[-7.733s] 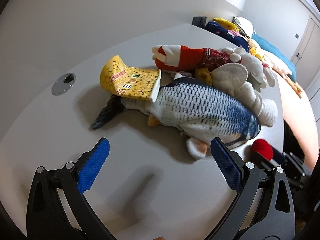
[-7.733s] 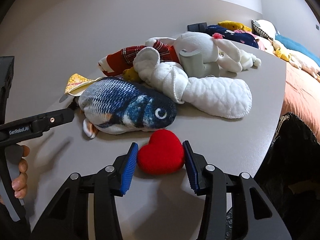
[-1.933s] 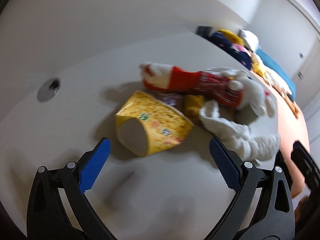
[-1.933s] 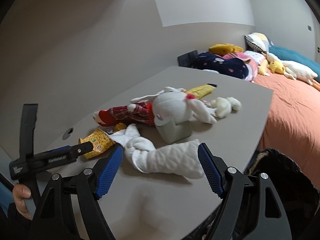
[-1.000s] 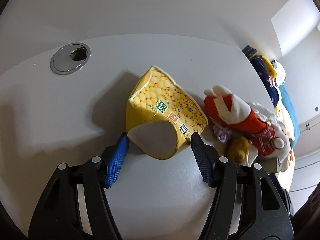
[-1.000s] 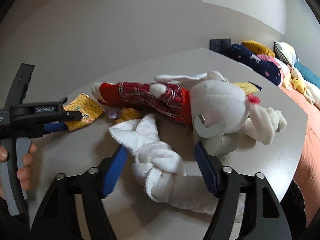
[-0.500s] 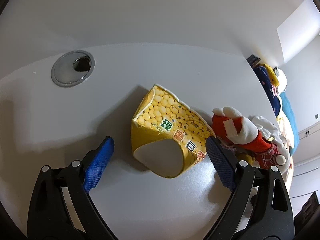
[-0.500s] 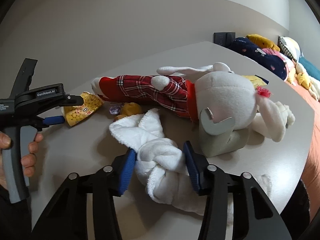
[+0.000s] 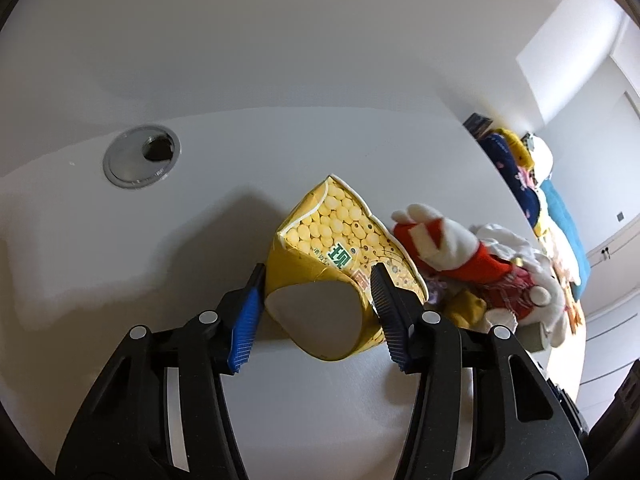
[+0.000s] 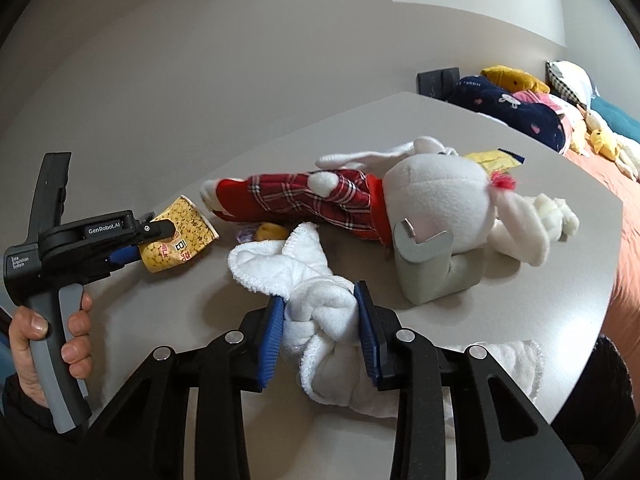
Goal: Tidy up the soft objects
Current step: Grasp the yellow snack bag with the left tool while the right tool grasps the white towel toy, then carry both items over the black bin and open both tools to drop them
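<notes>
A yellow corn-print cup (image 9: pixel 340 248) lies on its side on the grey table (image 9: pixel 200 240), its open mouth facing me. My left gripper (image 9: pixel 316 316) is shut on it, a blue pad pressing each side of the rim. In the right wrist view the same cup (image 10: pixel 180 240) shows in the left gripper (image 10: pixel 148 242), which a hand holds. My right gripper (image 10: pixel 320 334) is shut on the knot of a white knotted towel (image 10: pixel 280 264). A white plush rabbit in red plaid (image 10: pixel 440 192) lies behind the towel.
A grey block with a wrench mark (image 10: pixel 436 268) rests against the rabbit. A small yellow toy (image 10: pixel 272 232) sits between towel and rabbit. A metal cable grommet (image 9: pixel 140 158) is at the table's far left. Plush toys (image 10: pixel 520 108) are piled on a bed beyond the table edge.
Both grippers have closed: the left one from wide open around the cup onto its rim, the right one tighter on the towel knot. The plush fish and red heart seen earlier are gone.
</notes>
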{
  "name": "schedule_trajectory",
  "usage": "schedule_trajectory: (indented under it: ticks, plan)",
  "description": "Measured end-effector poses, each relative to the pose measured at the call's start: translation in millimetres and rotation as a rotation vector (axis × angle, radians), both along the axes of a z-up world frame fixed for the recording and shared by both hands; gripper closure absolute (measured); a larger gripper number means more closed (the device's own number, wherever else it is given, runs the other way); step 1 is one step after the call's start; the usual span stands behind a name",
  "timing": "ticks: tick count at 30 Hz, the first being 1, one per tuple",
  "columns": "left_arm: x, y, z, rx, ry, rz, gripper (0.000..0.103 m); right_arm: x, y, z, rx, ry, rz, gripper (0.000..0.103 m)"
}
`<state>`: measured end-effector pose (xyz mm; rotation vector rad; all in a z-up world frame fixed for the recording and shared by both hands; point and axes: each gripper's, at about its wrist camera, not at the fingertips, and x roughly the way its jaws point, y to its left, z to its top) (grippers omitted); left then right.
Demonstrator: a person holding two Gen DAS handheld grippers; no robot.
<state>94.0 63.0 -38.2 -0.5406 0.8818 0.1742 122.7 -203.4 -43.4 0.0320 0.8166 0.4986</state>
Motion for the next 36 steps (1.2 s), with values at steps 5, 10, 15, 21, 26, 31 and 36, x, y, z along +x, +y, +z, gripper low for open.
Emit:
schedule_trajectory:
  ticks: [5,10,15,21,26,31,36]
  plan:
    - [-17.6,-8.4,16.1,0.021,-0.033,-0.020,0.051,-16.4,-5.2,13.2,0.016,-0.023,-0.003,0.067]
    - [-34.1,-19.8,29.1,0.033,-0.061,-0.047,0.051,-34.7,-15.9,23.4,0.022,-0.045,-0.020,0.067]
    - [-46.5,-38.2,38.8,0.047,-0.087,-0.090,0.051,-53.1,-31.7,30.8,0.030,-0.066,-0.050,0.067]
    - [-61.5,-68.8,43.2,0.064,-0.105,-0.164,0.051,-76.2,-55.4,33.3,0.037,-0.086,-0.098,0.067]
    - [-63.6,-98.4,46.5,0.069,-0.119,-0.223,0.051,-93.1,-76.6,35.7,0.036,-0.097,-0.135,0.067]
    - [-66.4,-125.2,51.5,0.071,-0.134,-0.279,0.051,-107.6,-98.8,40.2,0.037,-0.113,-0.168,0.067]
    - [-67.2,-155.3,54.7,0.080,-0.146,-0.335,0.051,-117.8,-121.9,45.0,0.037,-0.127,-0.211,0.067]
